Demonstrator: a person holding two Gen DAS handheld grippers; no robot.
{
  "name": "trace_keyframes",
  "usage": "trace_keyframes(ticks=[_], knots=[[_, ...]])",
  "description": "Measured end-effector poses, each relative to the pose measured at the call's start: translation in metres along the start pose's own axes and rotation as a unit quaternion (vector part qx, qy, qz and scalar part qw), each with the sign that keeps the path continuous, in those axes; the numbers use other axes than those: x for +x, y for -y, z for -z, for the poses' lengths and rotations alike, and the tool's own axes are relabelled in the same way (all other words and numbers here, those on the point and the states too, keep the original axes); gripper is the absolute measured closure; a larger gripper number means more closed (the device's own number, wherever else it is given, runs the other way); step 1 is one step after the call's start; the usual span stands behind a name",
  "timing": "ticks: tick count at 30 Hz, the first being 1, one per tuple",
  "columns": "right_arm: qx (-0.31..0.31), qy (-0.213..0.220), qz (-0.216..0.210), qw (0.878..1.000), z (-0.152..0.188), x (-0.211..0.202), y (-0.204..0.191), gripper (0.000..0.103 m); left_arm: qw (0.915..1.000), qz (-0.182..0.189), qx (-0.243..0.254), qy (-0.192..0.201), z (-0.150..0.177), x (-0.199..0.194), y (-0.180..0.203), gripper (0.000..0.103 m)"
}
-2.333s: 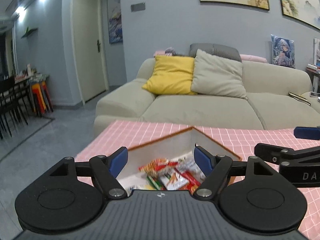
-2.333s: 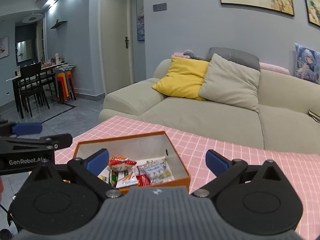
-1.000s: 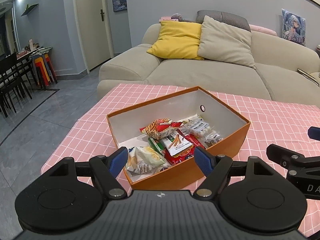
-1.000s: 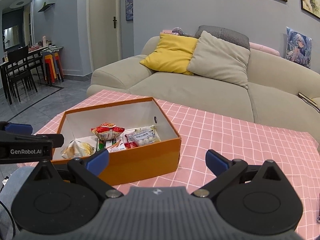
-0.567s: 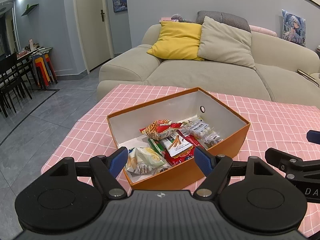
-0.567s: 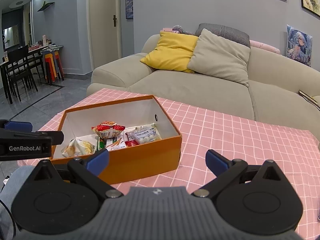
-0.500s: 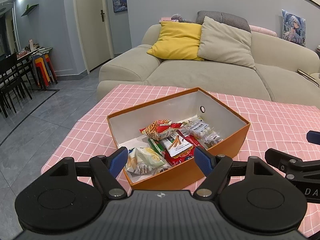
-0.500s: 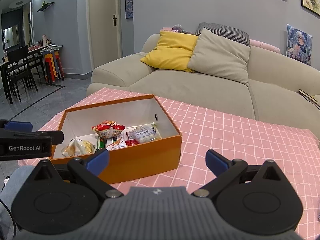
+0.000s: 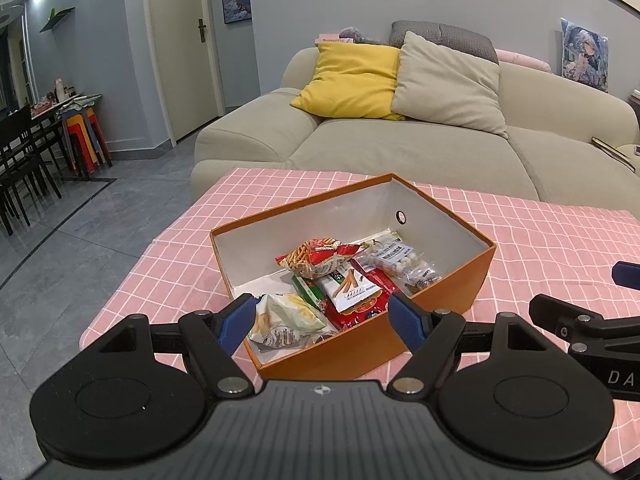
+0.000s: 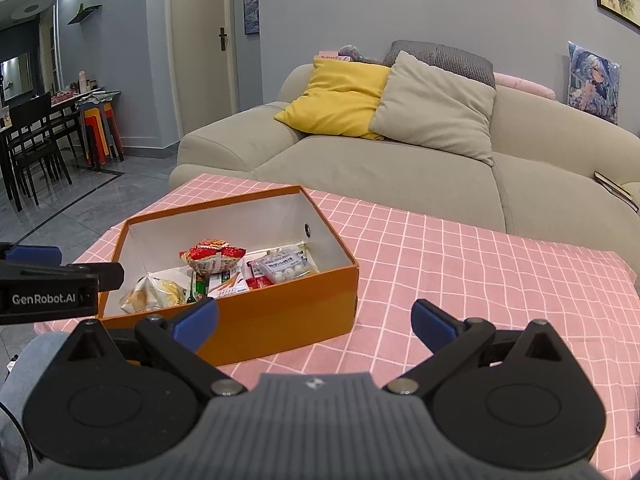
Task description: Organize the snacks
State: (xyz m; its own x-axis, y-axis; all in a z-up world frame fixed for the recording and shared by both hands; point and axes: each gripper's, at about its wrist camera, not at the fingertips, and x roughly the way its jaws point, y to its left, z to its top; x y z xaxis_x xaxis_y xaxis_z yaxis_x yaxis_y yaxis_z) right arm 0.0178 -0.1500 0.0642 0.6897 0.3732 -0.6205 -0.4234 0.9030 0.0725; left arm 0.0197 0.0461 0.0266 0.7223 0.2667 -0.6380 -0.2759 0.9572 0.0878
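Note:
An open orange box (image 9: 452, 288) (image 10: 280, 320) with white inner walls stands on the pink checked tablecloth (image 9: 560, 236) (image 10: 480, 280). Inside lie several snack packets: a red-orange chip bag (image 9: 316, 256) (image 10: 212, 258), a pale yellow-green bag (image 9: 284, 320) (image 10: 154, 292), a white stick-snack pack (image 9: 350, 286), a red pack (image 9: 360, 308) and a clear pack of round sweets (image 9: 396, 258) (image 10: 282, 266). My left gripper (image 9: 322, 322) is open and empty, held above the box's near corner. My right gripper (image 10: 314, 322) is open and empty, near the box's right front side.
A beige sofa (image 9: 400, 144) (image 10: 400, 160) with a yellow cushion (image 9: 348, 80) and a grey one stands behind the table. Grey tiled floor (image 9: 80, 220) lies to the left, with dark dining chairs (image 10: 32, 148) and stacked stools at far left. The tablecloth's left edge drops off near the box.
Since 2.3 s ago both grippers rose and pulled back, so the whole box shows. Over the last second hardly anything moved. Both grippers stayed open.

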Motion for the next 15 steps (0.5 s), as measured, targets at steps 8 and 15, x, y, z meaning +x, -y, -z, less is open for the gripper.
trace_keyframes(ticks=[8,15], knots=[[0.000,0.000,0.000,1.000,-0.0001,-0.0006,0.0004,0.004,1.0000,0.002,0.000,0.000,0.0001,-0.0012,0.0003,0.015],[0.000,0.000,0.000,1.000,-0.0001,-0.0006,0.0003,0.004,1.0000,0.001,0.000,0.000,0.0003,-0.0016,0.0014,0.015]])
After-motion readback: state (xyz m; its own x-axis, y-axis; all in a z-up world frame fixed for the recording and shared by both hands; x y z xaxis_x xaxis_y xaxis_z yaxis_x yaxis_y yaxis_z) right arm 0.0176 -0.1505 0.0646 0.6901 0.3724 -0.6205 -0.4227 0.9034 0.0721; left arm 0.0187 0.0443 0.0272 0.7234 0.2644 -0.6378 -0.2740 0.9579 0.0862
